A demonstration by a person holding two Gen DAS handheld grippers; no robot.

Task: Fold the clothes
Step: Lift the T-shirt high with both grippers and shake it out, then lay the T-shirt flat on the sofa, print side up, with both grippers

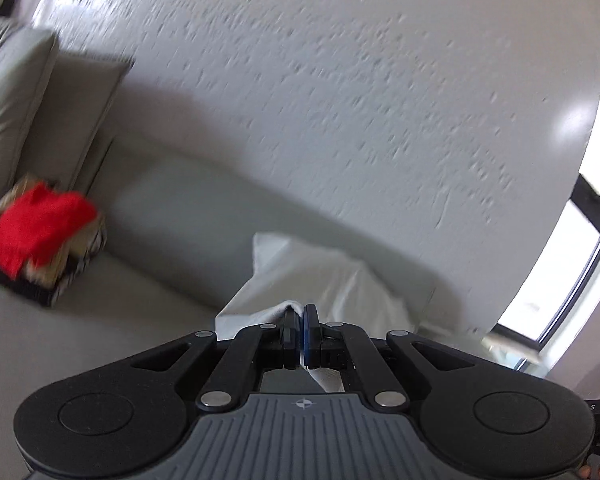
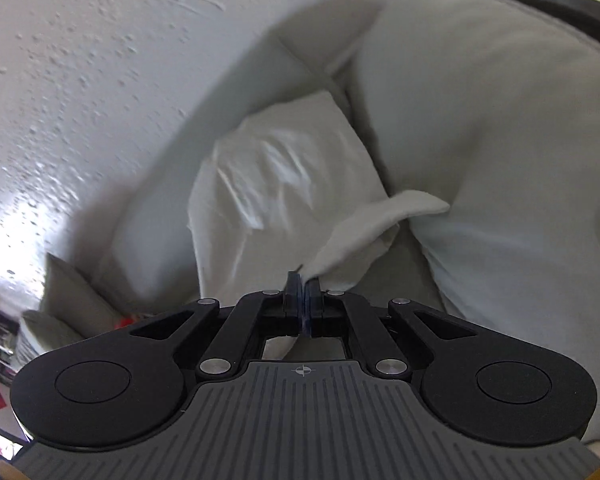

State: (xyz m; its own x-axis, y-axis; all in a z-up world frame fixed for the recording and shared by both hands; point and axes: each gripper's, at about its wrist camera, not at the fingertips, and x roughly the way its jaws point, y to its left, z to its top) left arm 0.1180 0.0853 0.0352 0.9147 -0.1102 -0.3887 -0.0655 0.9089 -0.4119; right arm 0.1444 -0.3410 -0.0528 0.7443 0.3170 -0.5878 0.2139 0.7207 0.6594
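your left gripper (image 1: 300,314) was pinched tight on an edge of the white garment (image 1: 324,276), which draped away over the grey sofa (image 1: 172,200). your right gripper (image 2: 302,280) was clamped on another edge of the same cloth (image 2: 276,184). a stack topped with a red piece (image 1: 36,226) sat further along the seat

Setting was a home living room: grey sofa (image 1: 188,216) with back cushions (image 1: 16,100) against a textured white wall (image 1: 340,80); window (image 1: 572,264) at right; folded laundry stack (image 1: 40,240) at left.
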